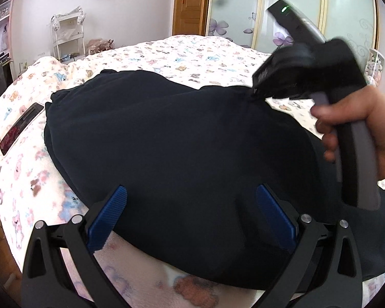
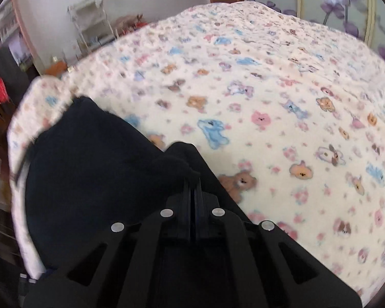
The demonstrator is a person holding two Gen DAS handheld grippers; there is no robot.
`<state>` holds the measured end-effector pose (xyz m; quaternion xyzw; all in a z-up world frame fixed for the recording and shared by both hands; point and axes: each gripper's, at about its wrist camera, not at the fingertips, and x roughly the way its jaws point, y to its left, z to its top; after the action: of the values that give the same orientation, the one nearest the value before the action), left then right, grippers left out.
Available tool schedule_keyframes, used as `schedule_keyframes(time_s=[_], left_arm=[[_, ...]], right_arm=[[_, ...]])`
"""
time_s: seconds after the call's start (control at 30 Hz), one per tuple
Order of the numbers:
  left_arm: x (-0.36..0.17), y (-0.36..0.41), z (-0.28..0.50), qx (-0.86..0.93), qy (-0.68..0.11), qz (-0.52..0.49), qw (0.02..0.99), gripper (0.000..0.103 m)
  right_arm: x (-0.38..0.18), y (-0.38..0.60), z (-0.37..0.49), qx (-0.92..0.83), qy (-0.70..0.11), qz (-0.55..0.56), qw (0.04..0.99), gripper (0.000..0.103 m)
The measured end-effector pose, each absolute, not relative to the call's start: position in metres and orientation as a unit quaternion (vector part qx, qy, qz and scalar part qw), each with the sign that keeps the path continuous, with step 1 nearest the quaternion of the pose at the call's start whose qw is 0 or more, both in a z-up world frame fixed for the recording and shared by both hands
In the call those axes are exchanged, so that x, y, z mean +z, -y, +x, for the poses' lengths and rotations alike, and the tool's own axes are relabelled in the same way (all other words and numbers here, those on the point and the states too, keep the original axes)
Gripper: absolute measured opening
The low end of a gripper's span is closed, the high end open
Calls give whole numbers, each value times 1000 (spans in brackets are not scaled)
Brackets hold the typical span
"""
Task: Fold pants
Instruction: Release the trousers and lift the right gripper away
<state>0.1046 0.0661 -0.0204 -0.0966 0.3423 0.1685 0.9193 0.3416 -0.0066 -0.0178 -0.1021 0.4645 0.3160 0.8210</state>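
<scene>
Pants, dark navy, lying as a broad doubled-looking mass on the bed with its bear-print blanket, near the front edge. Apparently partway folded: bulk gathered into one wide slab rather than two spread legs, though no seam, waistband or hem readable in cloth this dark. Left gripper low at the near edge, blue fingers spread wide with cloth between and under them, not pinching anything. Right gripper with fingers pressed together on a small bunched corner of the pants, corner lifted off the blanket; seen from the left wrist view as a blurred black head at the far right corner of the garment, held by the right hand. Probably one more fold left, judging by the lifted corner and the width of the slab, then a flattening of the stack.

Hard to make out: number of layers, which end is the waist, whether the near edge hangs off the mattress. Right gripper smeared by motion in the left view; right view blurred throughout. Right part of the garment cut off behind hand and handle. Dark flat rectangle on the blanket left of the pants, perhaps a phone, unclear. White shelf rack against the far wall.
</scene>
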Motion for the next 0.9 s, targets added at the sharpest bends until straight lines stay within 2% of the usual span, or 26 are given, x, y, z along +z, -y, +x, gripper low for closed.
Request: schedule_keyframes(time_s=[0.1, 0.17, 0.27, 0.3, 0.37, 0.5, 0.6, 0.67, 0.7, 0.73, 0.87, 0.9], left_arm=[[-22, -66, 106, 171, -348, -91, 917, 101], [-23, -63, 105, 172, -351, -90, 916, 101], [-23, -65, 106, 171, -353, -92, 915, 101], [-23, -66, 106, 171, -353, -93, 915, 101], [-23, -64, 105, 170, -353, -94, 915, 101], [-19, -67, 104, 153, -345, -108, 920, 101], [-11, -67, 97, 126, -322, -128, 930, 101], [-2, -65, 92, 109, -288, -135, 942, 101], [2, -62, 88, 103, -266, -131, 949, 101], [5, -58, 87, 101, -255, -122, 954, 101], [-4, -54, 102, 95, -290, -103, 947, 101], [-8, -54, 107, 95, -305, -104, 942, 101]], right_arm=[[-34, 4, 335, 312, -466, -127, 818, 2], [-29, 11, 332, 309, -467, -109, 821, 6], [-15, 34, 327, 289, -472, -74, 830, 29], [-4, 52, 320, 282, -461, -50, 840, 48], [7, 77, 307, 287, -446, -10, 848, 69], [5, 146, 276, 293, -452, 104, 836, 69], [-17, 183, 271, 232, -477, 144, 836, 69], [-44, 205, 274, 203, -505, 159, 823, 60], [-45, 211, 273, 204, -500, 166, 825, 49], [-39, 219, 267, 193, -492, 175, 831, 48], [-5, 250, 217, 190, -434, 196, 858, 50], [2, 260, 202, 182, -422, 198, 866, 58]])
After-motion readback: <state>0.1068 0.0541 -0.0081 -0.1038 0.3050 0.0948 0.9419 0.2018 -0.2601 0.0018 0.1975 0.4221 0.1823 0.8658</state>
